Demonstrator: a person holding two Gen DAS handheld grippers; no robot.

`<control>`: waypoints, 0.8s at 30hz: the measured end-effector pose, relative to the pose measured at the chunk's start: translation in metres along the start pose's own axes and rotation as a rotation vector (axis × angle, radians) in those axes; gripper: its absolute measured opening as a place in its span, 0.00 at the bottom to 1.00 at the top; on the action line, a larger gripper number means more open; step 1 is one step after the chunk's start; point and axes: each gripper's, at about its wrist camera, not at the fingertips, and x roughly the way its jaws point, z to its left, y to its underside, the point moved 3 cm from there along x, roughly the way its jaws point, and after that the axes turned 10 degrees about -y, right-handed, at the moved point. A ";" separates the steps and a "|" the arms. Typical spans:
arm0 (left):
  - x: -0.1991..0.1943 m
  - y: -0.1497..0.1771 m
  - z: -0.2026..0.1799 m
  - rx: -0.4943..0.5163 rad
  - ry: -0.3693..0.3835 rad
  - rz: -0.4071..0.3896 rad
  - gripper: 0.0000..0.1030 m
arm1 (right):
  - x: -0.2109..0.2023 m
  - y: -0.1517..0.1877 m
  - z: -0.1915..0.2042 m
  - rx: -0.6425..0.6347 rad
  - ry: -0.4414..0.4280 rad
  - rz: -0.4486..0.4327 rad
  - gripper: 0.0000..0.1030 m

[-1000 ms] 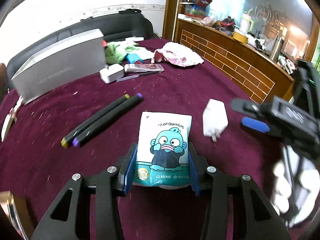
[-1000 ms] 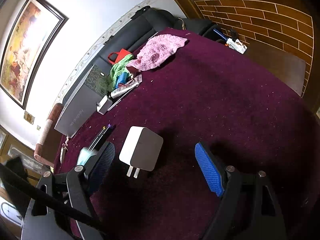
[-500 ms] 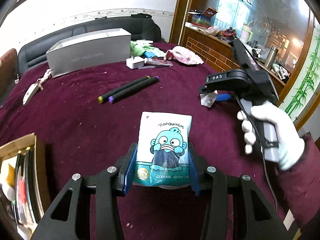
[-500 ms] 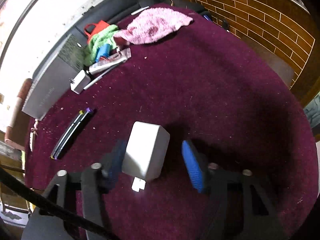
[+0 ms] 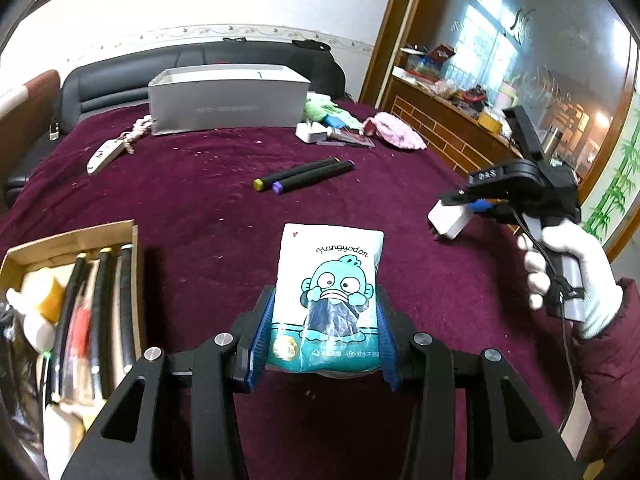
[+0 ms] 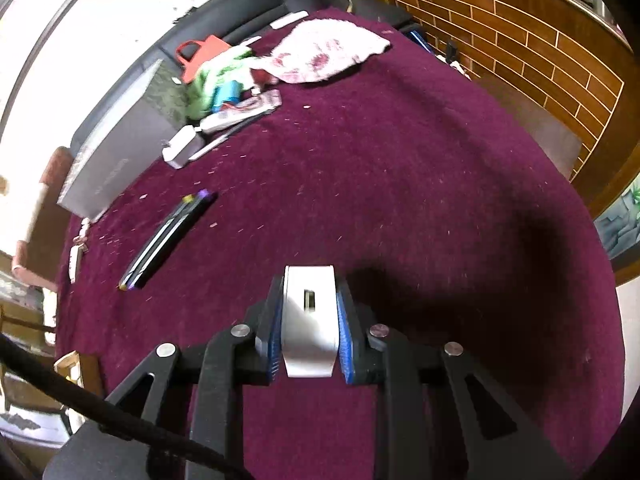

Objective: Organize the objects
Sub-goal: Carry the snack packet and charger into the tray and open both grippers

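My left gripper is shut on a white and teal snack packet with a blue cartoon fish, held above the maroon table. My right gripper is shut on a white charger plug, lifted off the table; it also shows in the left wrist view, at the right. A cardboard tray with markers and other items sits at the lower left of the left wrist view.
Two black markers lie mid-table, also in the right wrist view. A grey box, a second white charger, green and pink cloths and a keyring lie farther back. A wooden counter stands at the right.
My right gripper has closed on the white charger plug and lifted it off the table. My left gripper has pulled back with the packet, bringing the cardboard tray into view.
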 end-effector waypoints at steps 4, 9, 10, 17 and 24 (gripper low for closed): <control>-0.019 0.009 0.015 -0.030 -0.010 -0.026 0.39 | -0.015 0.018 0.018 -0.040 -0.025 -0.005 0.19; -0.044 0.021 0.034 -0.069 -0.032 -0.062 0.39 | -0.029 0.039 0.038 -0.068 -0.071 -0.008 0.19; -0.050 0.023 0.040 -0.081 -0.037 -0.069 0.39 | -0.034 0.045 0.045 -0.077 -0.091 -0.007 0.19; -0.085 0.042 0.094 -0.178 -0.114 -0.109 0.39 | -0.058 0.074 0.106 -0.170 -0.202 -0.001 0.19; -0.098 0.062 0.155 -0.281 -0.226 -0.114 0.39 | -0.051 0.117 0.190 -0.302 -0.333 0.077 0.20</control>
